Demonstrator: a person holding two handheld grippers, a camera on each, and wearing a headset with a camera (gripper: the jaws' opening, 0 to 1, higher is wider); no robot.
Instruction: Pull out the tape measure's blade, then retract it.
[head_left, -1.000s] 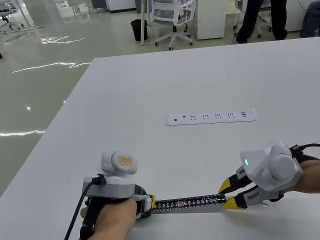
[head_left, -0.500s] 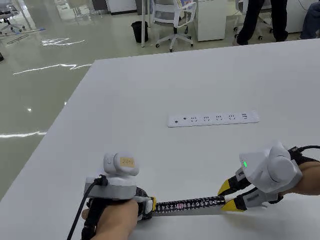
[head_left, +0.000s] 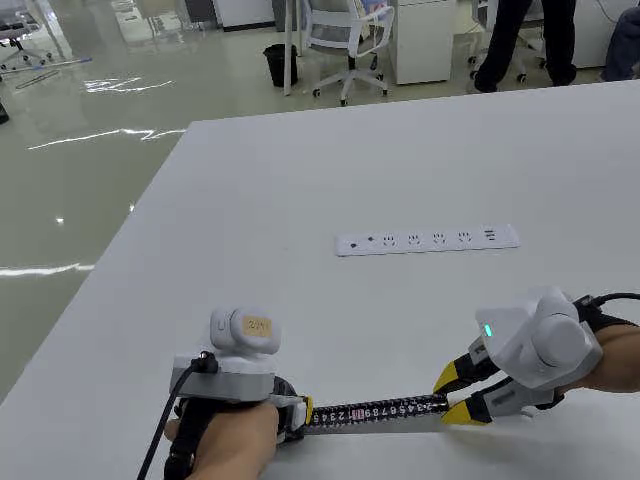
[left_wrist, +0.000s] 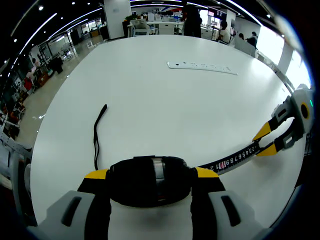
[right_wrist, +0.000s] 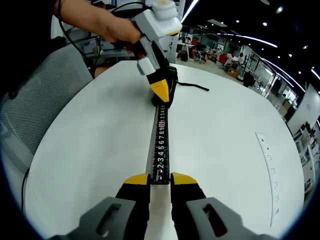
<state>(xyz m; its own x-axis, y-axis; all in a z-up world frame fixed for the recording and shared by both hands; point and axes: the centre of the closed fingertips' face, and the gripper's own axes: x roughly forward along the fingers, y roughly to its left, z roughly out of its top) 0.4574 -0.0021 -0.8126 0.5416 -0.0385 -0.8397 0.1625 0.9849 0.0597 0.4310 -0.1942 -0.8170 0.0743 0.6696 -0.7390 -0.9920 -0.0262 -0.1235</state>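
Note:
A black tape measure case (left_wrist: 150, 179) sits clamped between the yellow-tipped jaws of my left gripper (left_wrist: 151, 175), low on the white table. In the head view that gripper (head_left: 300, 410) is at the bottom left with a hand around it. The numbered blade (head_left: 375, 410) stretches rightward from the case to my right gripper (head_left: 452, 396), which is shut on the blade's end. In the right gripper view the blade (right_wrist: 161, 145) runs straight ahead from the jaws (right_wrist: 160, 178) to the case (right_wrist: 165, 87). The case's black wrist strap (left_wrist: 97, 135) lies loose on the table.
A white power strip (head_left: 427, 239) lies on the table (head_left: 330, 170) beyond the grippers. Past the far edge are an office chair (head_left: 345, 35), a black bin (head_left: 278, 60) and a person's legs (head_left: 515, 40). The table's left edge drops to a glossy floor.
The right gripper has drifted slightly toward the left gripper, so the exposed blade looks a little shorter. Both holds are unchanged. The head camera shifted slightly.

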